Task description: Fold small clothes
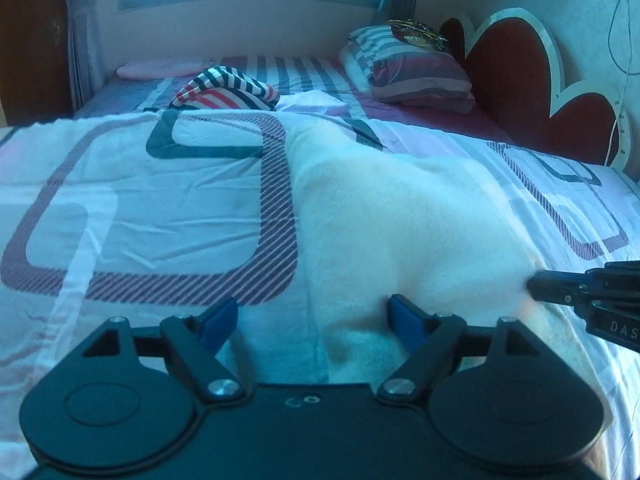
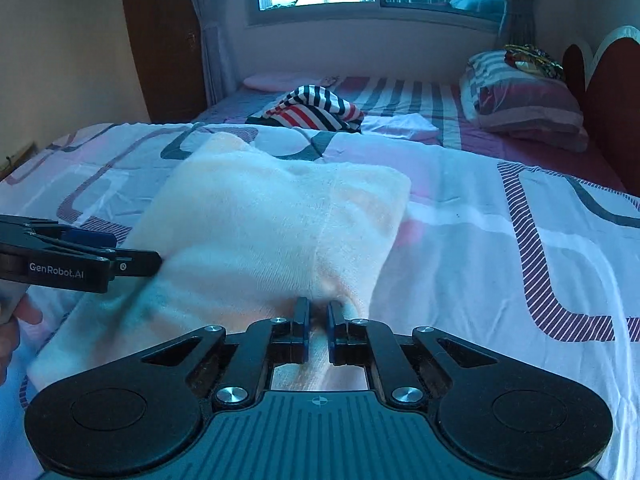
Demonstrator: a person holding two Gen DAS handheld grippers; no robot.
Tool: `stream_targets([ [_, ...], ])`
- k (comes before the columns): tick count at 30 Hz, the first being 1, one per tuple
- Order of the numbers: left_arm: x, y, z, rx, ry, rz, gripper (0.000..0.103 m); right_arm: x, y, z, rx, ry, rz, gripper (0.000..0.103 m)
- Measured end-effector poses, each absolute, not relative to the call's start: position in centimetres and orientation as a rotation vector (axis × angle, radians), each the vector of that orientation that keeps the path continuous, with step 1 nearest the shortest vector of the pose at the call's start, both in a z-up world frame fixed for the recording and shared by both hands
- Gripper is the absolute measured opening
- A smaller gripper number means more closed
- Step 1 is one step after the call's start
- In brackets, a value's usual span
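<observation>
Our left gripper [image 1: 312, 320] stands spread wide at the near left edge of the cream garment [image 1: 400, 216], nothing pressed between its blue pads. That garment lies on the patterned bedspread [image 1: 140, 208]. Our right gripper [image 2: 318, 316] pinches its near hem. Farther back rests a striped garment [image 2: 312, 110].

A: What did the right gripper [image 2: 318, 316] hold?
B: Its 2 fingers pinched the near edge of a cream fleece garment [image 2: 260, 232] that lay on the patterned bed cover [image 2: 500, 240].
A: And the left gripper [image 2: 132, 258]?
B: It touched the garment's left edge. A striped cloth [image 2: 310, 110] lay behind.
</observation>
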State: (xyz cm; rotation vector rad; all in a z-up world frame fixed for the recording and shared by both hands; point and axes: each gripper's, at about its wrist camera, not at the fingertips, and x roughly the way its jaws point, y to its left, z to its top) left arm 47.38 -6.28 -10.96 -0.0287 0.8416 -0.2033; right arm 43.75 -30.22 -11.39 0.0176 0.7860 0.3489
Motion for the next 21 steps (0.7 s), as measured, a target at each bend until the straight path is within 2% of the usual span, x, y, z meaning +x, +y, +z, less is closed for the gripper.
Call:
stream_targets([
  [5,46.7,-6.2,-10.2,-0.017,0.849,-0.176,0.084,44.2,-30.2,-10.6,0.047,0.798,0.343,0.006],
  [6,46.4,-6.3,-9.8,-0.007,0.841,-0.169,0.082,43.9,-30.2,-10.1,0.05,0.789,0.341,0.006],
  [10,45.7,-6.4,-8.8,0.002,0.819,-0.163,0.084,42.6,-30.3,-8.6,0.08,0.733,0.331,0.007],
  [13,46.4,-6.3,-8.0,-0.01,0.8,-0.15,0.085,43.1,-29.9,-8.0,0.08,0.715,0.335,0.012],
  [14,47.0,-6.4,-7.7,-0.016,0.793,-0.14,0.087,43.6,-29.6,-7.9,0.078,0.712,0.334,0.019],
  [15,47.6,-6.4,-7.5,-0.027,0.787,-0.137,0.09,44.3,-29.4,-7.9,0.083,0.71,0.333,0.035],
  [16,48.4,-6.6,-7.4,-0.037,0.786,-0.141,0.091,45.0,-29.3,-8.0,0.094,0.707,0.329,0.041],
  [17,49.2,-6.9,-7.6,-0.038,0.794,-0.145,0.092,45.6,-29.0,-8.1,0.095,0.699,0.326,0.046],
  [20,51.2,-8.0,-9.1,-0.006,0.838,-0.143,0.094,47.6,-27.9,-9.6,0.033,0.752,0.3,0.046],
  [21,51.8,-8.3,-10.0,0.013,0.871,-0.14,0.101,48.1,-27.6,-10.4,0.012,0.775,0.29,0.054],
])
